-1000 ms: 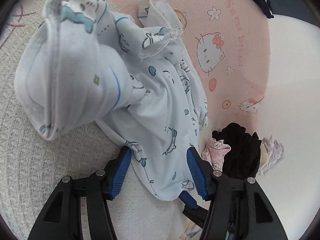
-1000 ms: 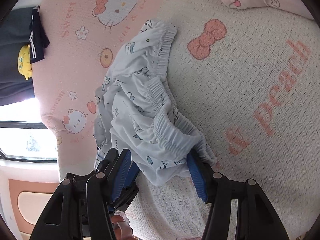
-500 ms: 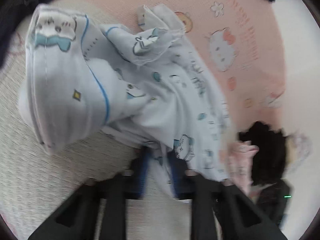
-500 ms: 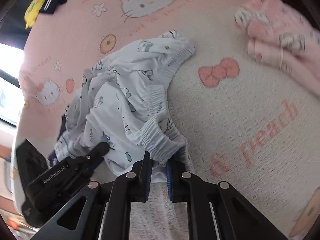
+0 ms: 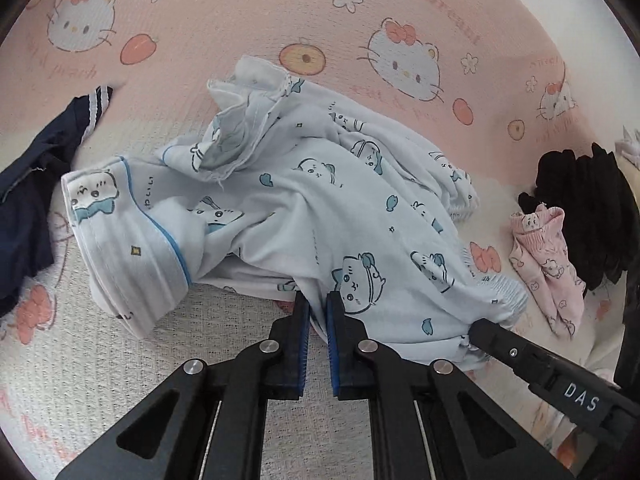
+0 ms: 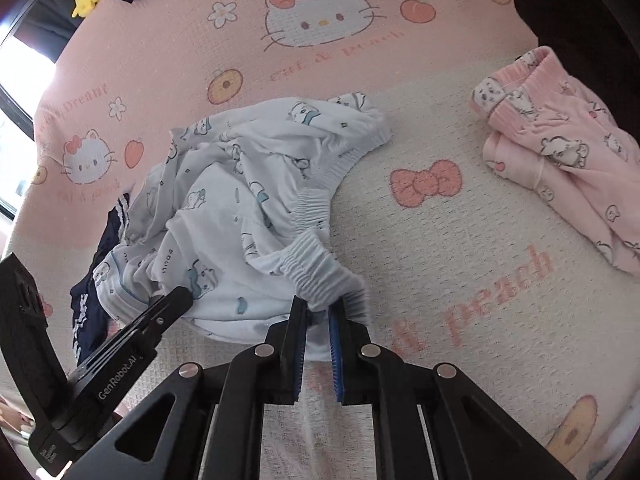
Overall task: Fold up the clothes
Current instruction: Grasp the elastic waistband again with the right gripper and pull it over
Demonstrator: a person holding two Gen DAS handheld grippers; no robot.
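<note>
Both tongs (image 5: 318, 305) (image 6: 317, 309) pinch pale-blue pajamas' (image 5: 328, 208) edge — bunched.

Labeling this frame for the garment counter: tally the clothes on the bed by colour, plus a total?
Light blue: 1, the cartoon-print pyjama pants, crumpled, gripped by both grippers
Pink: 1, the printed pyjama piece
Navy: 1, the garment with white stripes
Black: 1, the bunched garment
Total: 4
A whitish scrap behind the black one is too small to count.

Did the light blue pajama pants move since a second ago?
Yes. The light blue pajama pants waistband lifted off the blanket, bunched in the right hand-held gripper.
</note>
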